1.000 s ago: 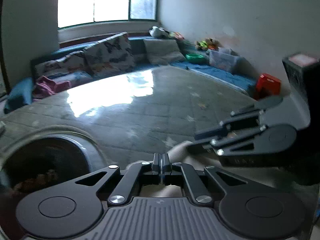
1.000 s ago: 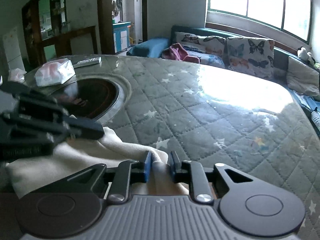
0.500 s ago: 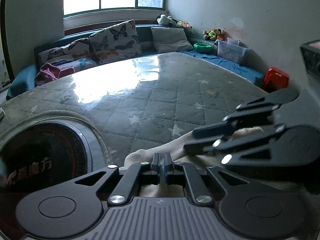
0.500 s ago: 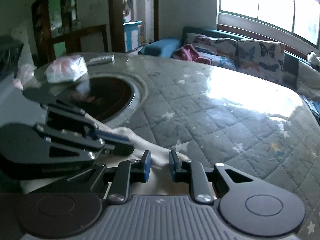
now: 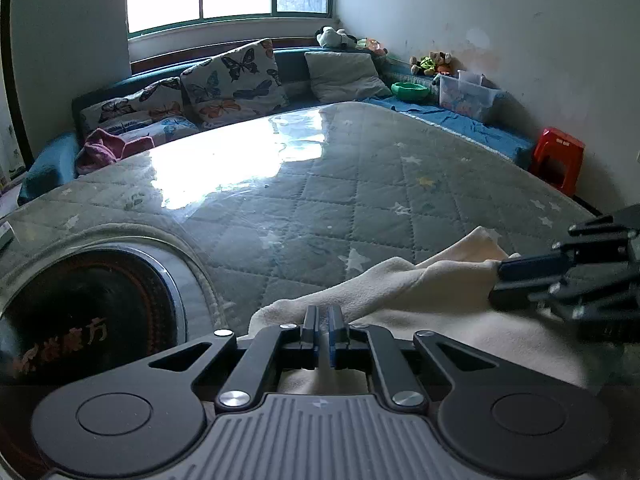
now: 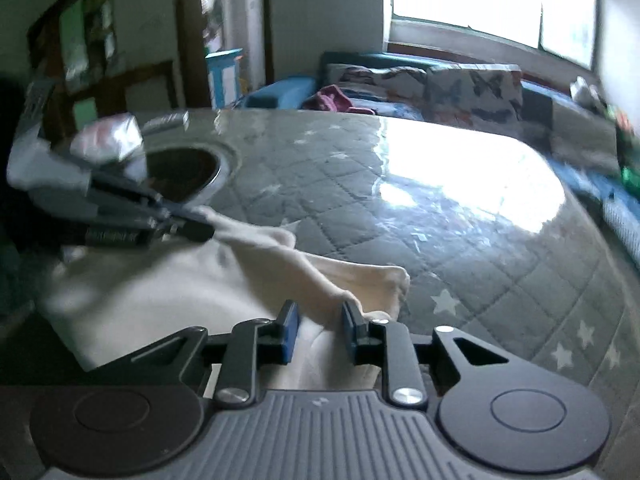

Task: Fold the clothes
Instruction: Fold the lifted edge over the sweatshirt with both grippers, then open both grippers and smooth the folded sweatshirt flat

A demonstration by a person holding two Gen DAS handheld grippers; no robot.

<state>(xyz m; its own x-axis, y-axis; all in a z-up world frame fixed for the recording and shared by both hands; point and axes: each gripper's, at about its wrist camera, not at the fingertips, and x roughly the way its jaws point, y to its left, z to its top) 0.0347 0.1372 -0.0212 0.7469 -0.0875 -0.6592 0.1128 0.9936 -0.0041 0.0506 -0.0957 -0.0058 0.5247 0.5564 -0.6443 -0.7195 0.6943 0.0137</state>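
A cream garment (image 5: 432,292) lies bunched at the near edge of the quilted grey table (image 5: 360,184). My left gripper (image 5: 322,322) is shut on its left edge; it also shows in the right wrist view (image 6: 192,228) pinching the cloth. My right gripper (image 6: 318,320) has its jaws a little apart with a fold of the cream garment (image 6: 280,264) between them; whether the pads press it is unclear. In the left wrist view the right gripper (image 5: 508,284) sits at the garment's right end.
A round dark inset (image 5: 88,316) is set in the table at the left. A plastic-wrapped packet (image 6: 108,144) and a remote (image 6: 168,122) lie beyond it. Sofa cushions (image 5: 232,80) line the far side; a red stool (image 5: 558,158) stands right.
The two grippers have moved apart, stretching the cream garment between them. The right gripper's jaws stand wider than before. The right view is now motion-blurred.
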